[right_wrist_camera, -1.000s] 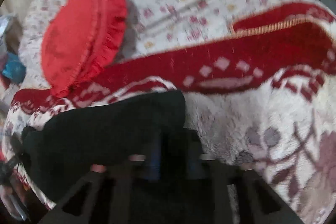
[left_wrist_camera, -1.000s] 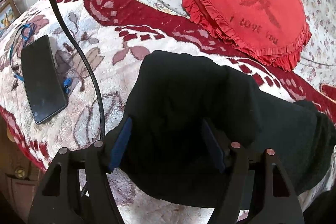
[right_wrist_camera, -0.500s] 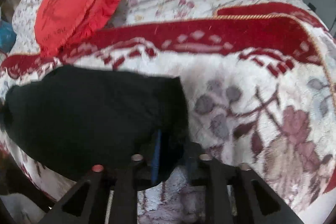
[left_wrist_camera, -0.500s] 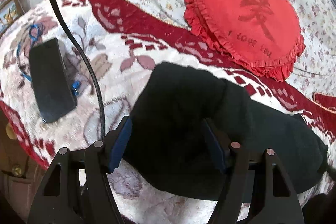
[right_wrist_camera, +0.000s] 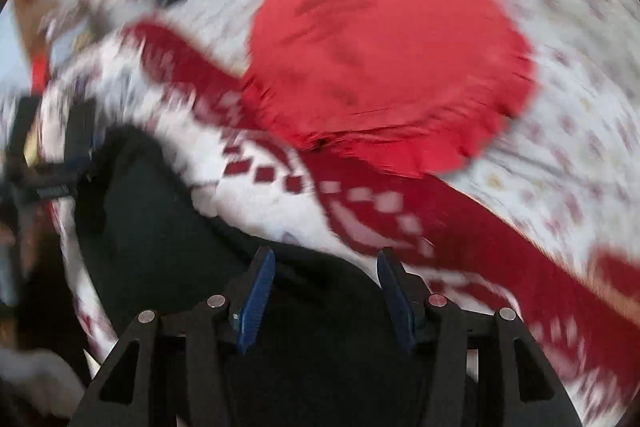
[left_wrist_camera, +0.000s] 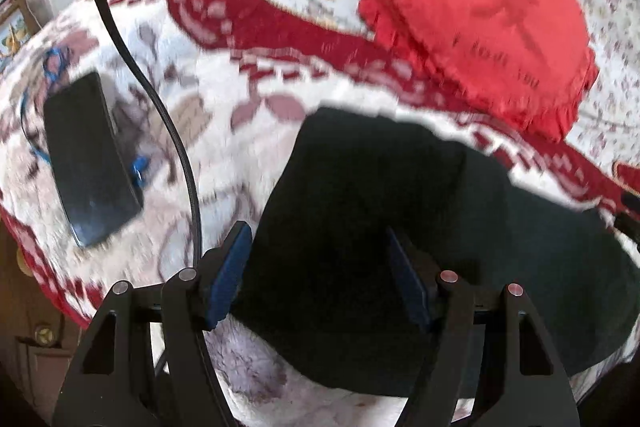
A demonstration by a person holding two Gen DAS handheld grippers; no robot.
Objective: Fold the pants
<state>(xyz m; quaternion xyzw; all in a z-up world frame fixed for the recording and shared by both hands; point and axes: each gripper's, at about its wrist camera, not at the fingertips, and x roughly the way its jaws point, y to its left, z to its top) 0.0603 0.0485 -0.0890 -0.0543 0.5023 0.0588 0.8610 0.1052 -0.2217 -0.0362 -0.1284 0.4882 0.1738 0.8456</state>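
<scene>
So the folded black fabric pants [left_wrist_camera: 400, 227] lay on the white-and-red floral plush blanket [left_wrist_camera: 248, 99], with both the left gripper [left_wrist_camera: 320, 267] and right gripper [right_wrist_camera: 322, 291] spread wide over them, pinching nothing. Bare blanket ran between the pants' far edge and the red heart-shaped ruffled pillow [left_wrist_camera: 480, 23]; a black smartphone [left_wrist_camera: 86, 159] sat well off left.

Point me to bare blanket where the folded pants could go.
Free blanket: the strip between phone and pants, and the band between pants and red pillow. Crowded: far left, with the phone and blue cord.
</scene>
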